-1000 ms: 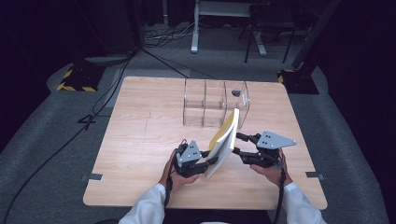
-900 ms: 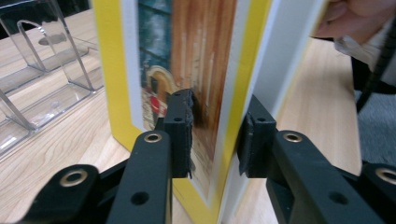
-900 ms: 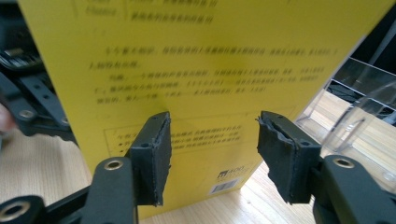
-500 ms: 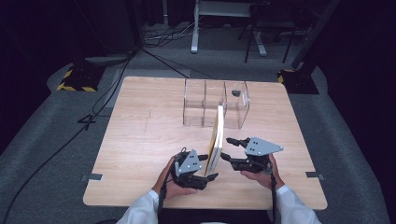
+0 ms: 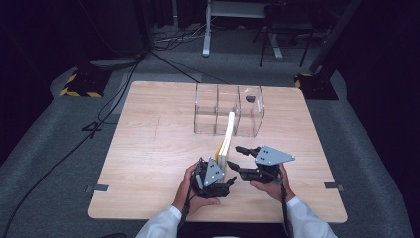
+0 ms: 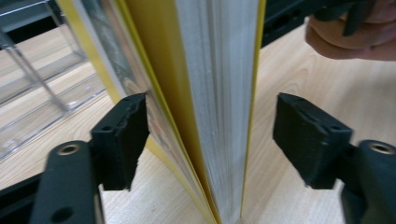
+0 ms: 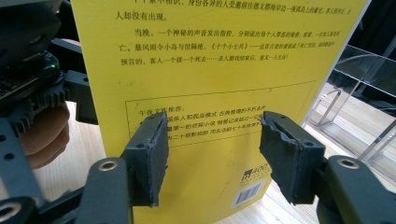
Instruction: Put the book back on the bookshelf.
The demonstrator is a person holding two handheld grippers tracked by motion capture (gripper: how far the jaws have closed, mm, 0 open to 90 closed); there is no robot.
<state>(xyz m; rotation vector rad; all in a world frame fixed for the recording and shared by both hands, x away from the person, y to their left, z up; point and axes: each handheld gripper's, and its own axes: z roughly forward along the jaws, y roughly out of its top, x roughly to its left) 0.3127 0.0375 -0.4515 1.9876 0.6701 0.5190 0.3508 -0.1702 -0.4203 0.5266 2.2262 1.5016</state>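
On the pale wooden table [image 5: 148, 148], seen from the high view, a person's 2 hands come in from the near edge, each holding a black 2-jaw gripper. The left gripper [image 5: 221, 184] sits at the near end of a thin yellow-covered paperback book [image 5: 227, 144], which stands upright on its bottom edge near the middle of the table. In the left gripper view the book's white page block [image 6: 219, 93] stands between the 2 black pads [image 6: 122, 140]; both pads are clear of the covers, so the jaws are apart, having just opened off the book. Just right of the book is the right gripper [image 5: 236, 157], jaws apart and pointing at the cover, having just been opening a little more. In the right gripper view the book's yellow back cover [image 7: 210, 60], printed with black text and a barcode, fills the space behind the open pads [image 7: 152, 156], nothing pinched between them. Beyond the book, toward the far side, stands a clear plastic organiser with 3 compartments [image 5: 208, 116], a small dark object [image 5: 250, 98] in its rightmost one.
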